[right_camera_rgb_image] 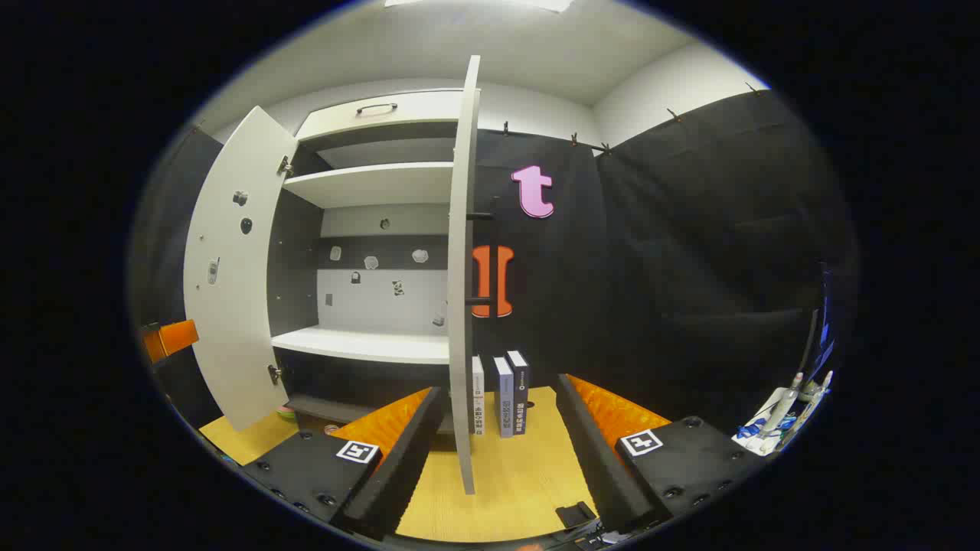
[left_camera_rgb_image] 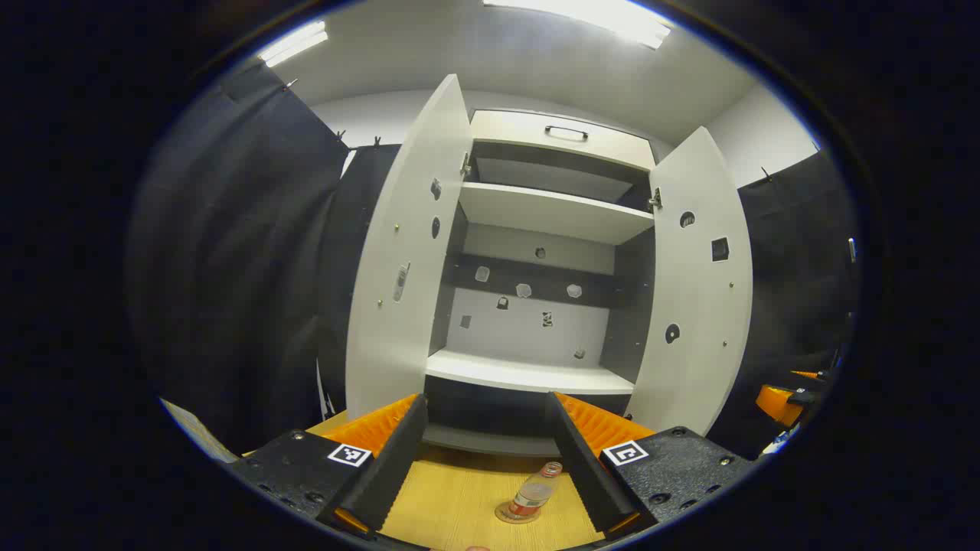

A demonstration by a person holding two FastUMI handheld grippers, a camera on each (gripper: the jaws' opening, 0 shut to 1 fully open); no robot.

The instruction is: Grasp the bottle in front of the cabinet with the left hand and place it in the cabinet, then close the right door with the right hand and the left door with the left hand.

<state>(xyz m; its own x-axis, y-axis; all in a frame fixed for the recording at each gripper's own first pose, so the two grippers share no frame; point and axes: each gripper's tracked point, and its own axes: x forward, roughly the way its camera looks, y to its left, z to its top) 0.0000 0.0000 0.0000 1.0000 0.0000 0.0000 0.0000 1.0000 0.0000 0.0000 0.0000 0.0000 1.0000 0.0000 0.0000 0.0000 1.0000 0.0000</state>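
The cabinet (left_camera_rgb_image: 536, 306) stands straight ahead of the left claw (left_camera_rgb_image: 486, 459), both doors swung wide. Its middle shelf (left_camera_rgb_image: 528, 375) and upper shelf (left_camera_rgb_image: 551, 214) carry nothing that can be made out; small marks dot the back wall. A drawer front with a dark handle (left_camera_rgb_image: 566, 133) tops the cabinet.

The left claw is spread, nothing between its fingers. The bottle (left_camera_rgb_image: 534, 493) stands on a round coaster (left_camera_rgb_image: 514, 514) on the desk (left_camera_rgb_image: 452, 497), low between the fingers and nearer the right one, close to it; whether it touches cannot be told. It sits well short of the cabinet's foot, with bare desk between.

The left door (left_camera_rgb_image: 402, 268) angles out to the left of this claw and the right door (left_camera_rgb_image: 700, 291) to its right, so the opening lies in line with the gap between the fingers. Far off to the right, part of the other gripper shows at the edge of the view.

The right claw (right_camera_rgb_image: 498, 451) is also spread and holds nothing. In the right gripper view the right door (right_camera_rgb_image: 462, 268) is seen edge-on, rising directly ahead between the fingers, its lower edge over the desk (right_camera_rgb_image: 498, 482) in the gap. Just beyond and right of that edge, three books (right_camera_rgb_image: 501, 394) stand upright on the desk. The left door (right_camera_rgb_image: 230, 268) is well off to the left, and the shelves (right_camera_rgb_image: 367, 344) lie between the two. A small dark object (right_camera_rgb_image: 576, 514) lies on the desk by the right finger. To the far right, some small items (right_camera_rgb_image: 781, 417) sit against the cloth wall.
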